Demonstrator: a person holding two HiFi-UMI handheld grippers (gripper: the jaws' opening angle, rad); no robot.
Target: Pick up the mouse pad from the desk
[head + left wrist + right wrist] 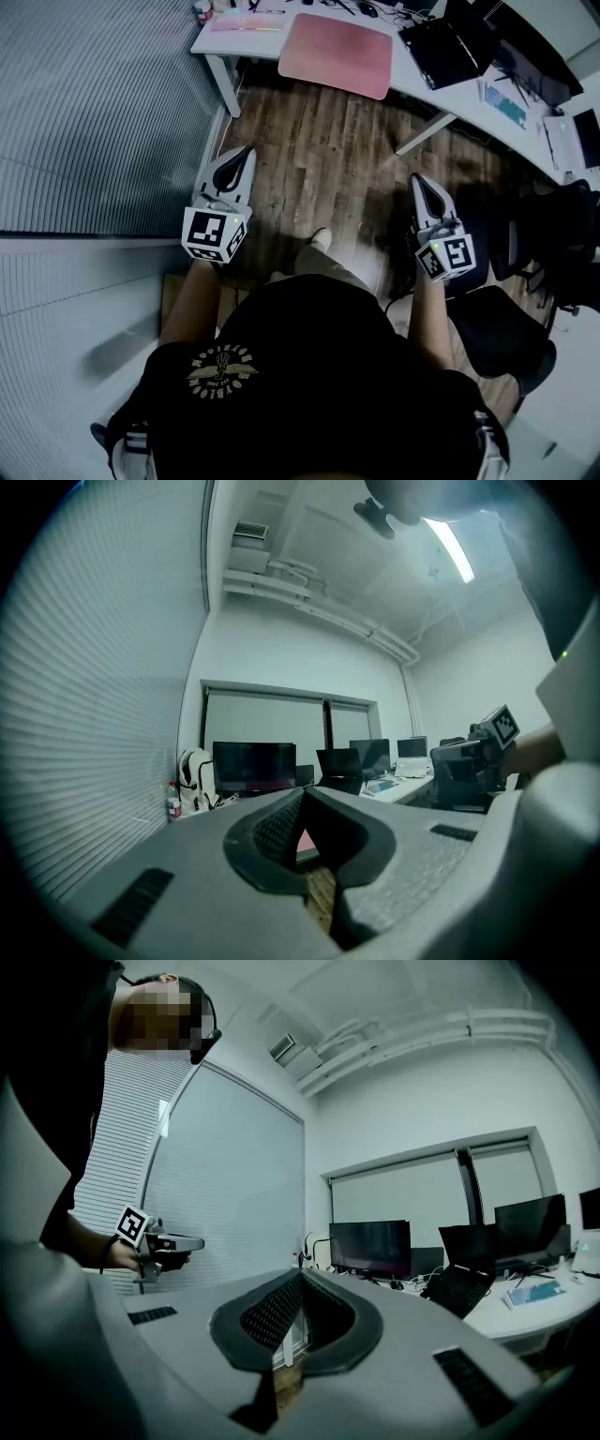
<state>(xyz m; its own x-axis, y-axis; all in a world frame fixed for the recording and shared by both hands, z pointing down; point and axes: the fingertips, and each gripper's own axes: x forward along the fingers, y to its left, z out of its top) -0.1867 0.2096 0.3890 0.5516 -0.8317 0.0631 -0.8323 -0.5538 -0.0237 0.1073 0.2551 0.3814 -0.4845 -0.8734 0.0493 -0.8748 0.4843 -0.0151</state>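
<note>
Basically nothing done yet on this one. The pad (337, 54) lies flat on the desk (214, 41), toward its left end and right up at the front edge, between a keyboard (246, 21) and a laptop (448, 49). Its near edge might hang over the desk edge a bit, but that's hard to call from the head view.

Both grippers are well short of the desk, held out over the wood floor (319, 159) in front of the person. The left gripper (245, 152) has its jaws pressed together with nothing in them. Same for the right gripper (418, 178): closed up and empty. A sliver of pink shows past the left jaw tips in the left gripper view, so I'd guess it's roughly aimed at the pad.

So pretty much everything is left to do: walk up, open a gripper, get a jaw under that front edge, pinch and lift. A thin flat pad is a pain to grab, and the edge is probably the easy way in.
</note>
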